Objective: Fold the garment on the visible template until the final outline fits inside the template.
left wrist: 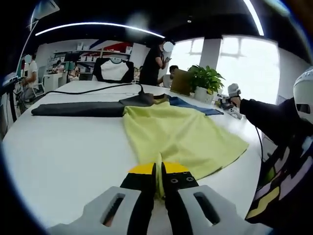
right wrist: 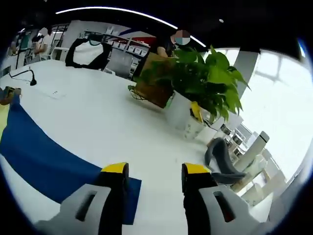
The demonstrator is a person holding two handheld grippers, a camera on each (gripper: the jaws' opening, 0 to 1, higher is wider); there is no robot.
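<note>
A yellow garment [left wrist: 181, 137] lies spread on the white table [left wrist: 63, 152], partly covering a blue template [left wrist: 195, 105] whose far edge shows beyond it. My left gripper [left wrist: 159, 172] is shut on the garment's near hem, with yellow cloth pinched between the jaws. My right gripper [right wrist: 155, 171] stands open with nothing between its fingers, over the bare table just past the blue template's corner [right wrist: 49, 156]. It also appears as the right gripper [left wrist: 233, 94], held up at the table's far right by a dark sleeve.
A long dark strip [left wrist: 78, 109] lies left of the garment, with a black cable [left wrist: 98, 90] behind it. A potted plant [right wrist: 200, 78] in a white pot and a brown basket [right wrist: 154, 90] stand ahead of the right gripper. People and chairs are in the background.
</note>
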